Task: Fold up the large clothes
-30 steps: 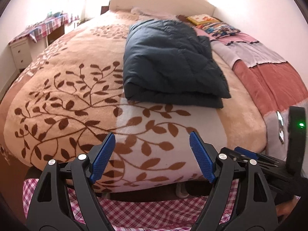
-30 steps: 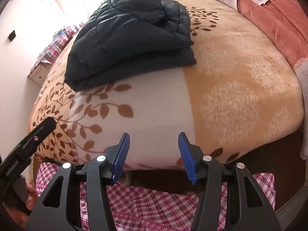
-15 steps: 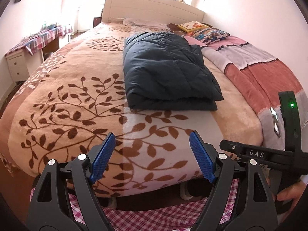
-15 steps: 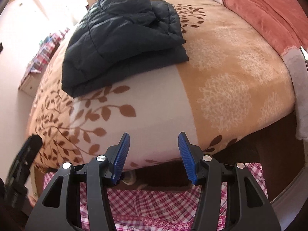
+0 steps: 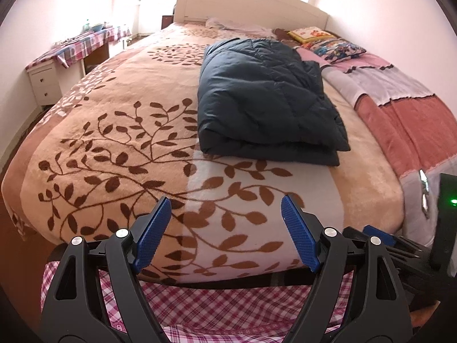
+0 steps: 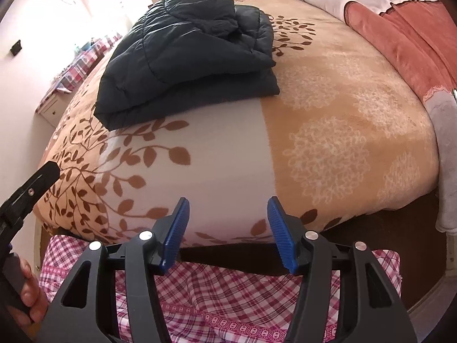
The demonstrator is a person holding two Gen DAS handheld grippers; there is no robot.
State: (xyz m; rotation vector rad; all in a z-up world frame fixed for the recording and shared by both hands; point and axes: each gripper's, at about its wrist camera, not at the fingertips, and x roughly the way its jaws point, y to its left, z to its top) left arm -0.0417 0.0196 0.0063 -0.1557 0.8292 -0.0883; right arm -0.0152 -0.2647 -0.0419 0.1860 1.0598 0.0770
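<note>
Bedroom, leaf-print bed [image 5: 120,143] | dark jacket [image 5: 265,100] lies folded mid-bed, looks finished | left gripper [image 5: 225,231], right gripper [image 6: 227,233] jaws open, empty, off the foot edge

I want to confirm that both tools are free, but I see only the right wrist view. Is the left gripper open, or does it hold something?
Observer: The left gripper is open and holds nothing.
Operator: What stands behind the jacket?
Observer: A white headboard, which your view cuts off.
Operator: Is any indicator lit near my tool?
Observer: Yes, a green light glows on a black unit at the right edge of the left wrist view.
</note>
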